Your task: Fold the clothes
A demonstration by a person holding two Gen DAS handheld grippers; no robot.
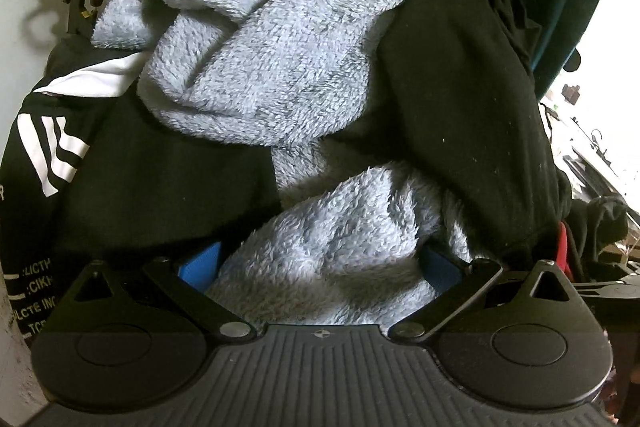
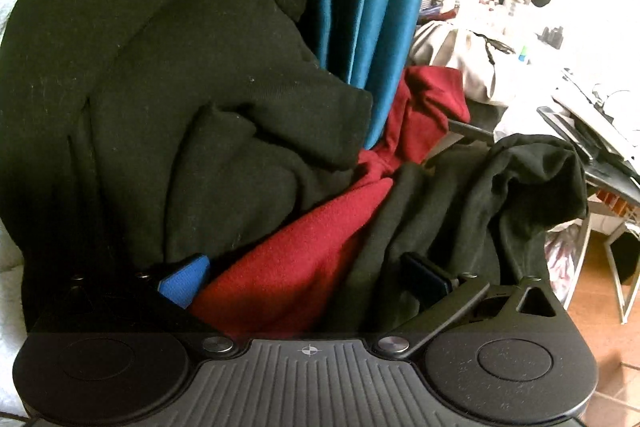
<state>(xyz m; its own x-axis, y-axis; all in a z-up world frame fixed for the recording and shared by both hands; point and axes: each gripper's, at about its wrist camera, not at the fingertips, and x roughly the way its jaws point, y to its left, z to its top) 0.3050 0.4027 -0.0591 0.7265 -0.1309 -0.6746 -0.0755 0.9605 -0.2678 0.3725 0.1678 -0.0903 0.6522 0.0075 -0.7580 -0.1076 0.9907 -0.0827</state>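
Observation:
A fluffy light grey fleece garment [image 1: 272,39] lies heaped in the left wrist view. One fold of it bulges between the fingers of my left gripper [image 1: 320,265], whose blue pads [image 1: 200,265] stand wide apart, so the gripper is open. A black garment [image 1: 468,99] is draped over the fleece's right side. In the right wrist view that black garment [image 2: 152,99] fills the left. A red garment [image 2: 292,259] and a darker black cloth [image 2: 472,203] sit between the spread fingers of my right gripper [image 2: 304,277], which is open.
A black top with white stripes and lettering [image 1: 52,147] lies left of the fleece. A teal curtain [image 2: 372,11] hangs behind the pile. A cluttered white desk [image 2: 580,99] stands at the right, with orange floor tiles [image 2: 600,327] and a chair frame below it.

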